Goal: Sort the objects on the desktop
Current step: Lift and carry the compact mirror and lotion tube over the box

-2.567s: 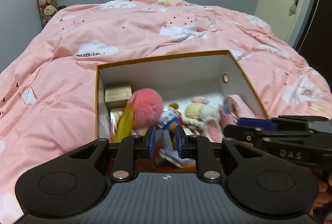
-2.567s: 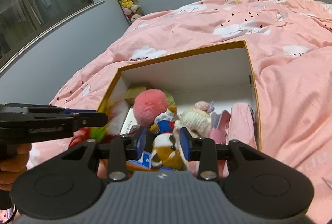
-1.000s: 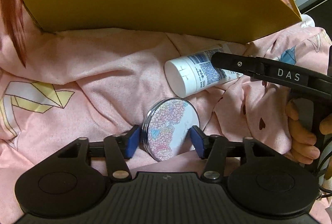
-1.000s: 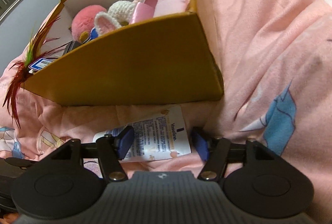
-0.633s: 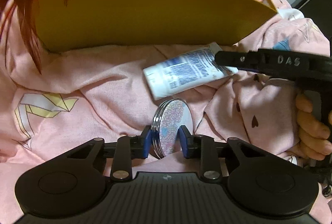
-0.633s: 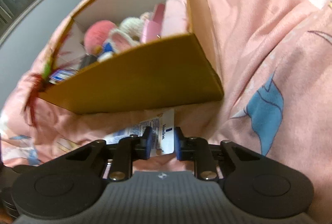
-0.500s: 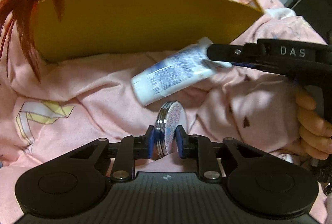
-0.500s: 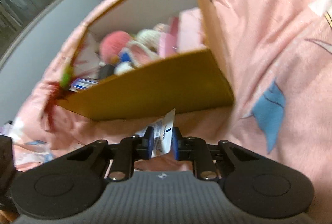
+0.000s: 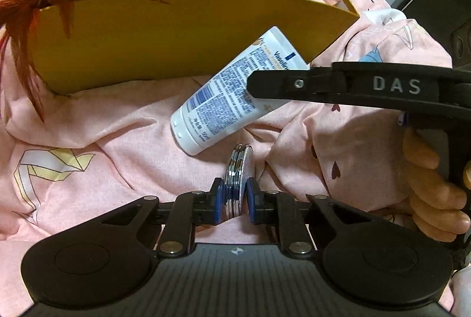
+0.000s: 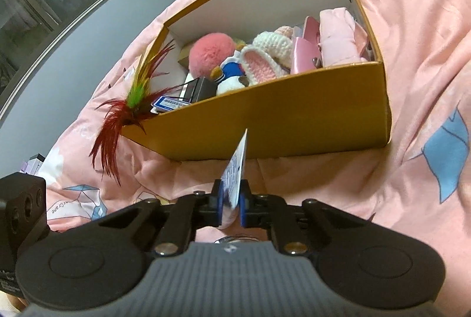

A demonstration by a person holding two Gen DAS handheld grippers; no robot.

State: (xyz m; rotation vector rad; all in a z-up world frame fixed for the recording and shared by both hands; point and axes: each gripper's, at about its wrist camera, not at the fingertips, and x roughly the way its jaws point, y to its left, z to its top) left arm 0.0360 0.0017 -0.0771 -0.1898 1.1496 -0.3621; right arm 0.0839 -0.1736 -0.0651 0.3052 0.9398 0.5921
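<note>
My left gripper (image 9: 234,202) is shut on a round silver compact mirror (image 9: 239,170), held on edge just above the pink duvet. My right gripper (image 10: 229,203) is shut on the flat end of a white lotion tube (image 10: 235,170) and holds it in the air in front of the yellow box (image 10: 294,117). In the left wrist view the tube (image 9: 229,99) hangs cap down from the right gripper's finger (image 9: 294,83), before the box's front wall (image 9: 176,37).
The box holds a pink pompom (image 10: 210,53), crocheted toys (image 10: 265,58), pink pouches (image 10: 338,37) and small boxes. A red and green feather (image 10: 126,114) sticks out over its left corner. The pink duvet (image 10: 412,81) surrounds it, with a wall and window to the left.
Both grippers closed on their objects and lifted them off the duvet. The mirror turned on edge. The tube rose and now hangs tilted before the box.
</note>
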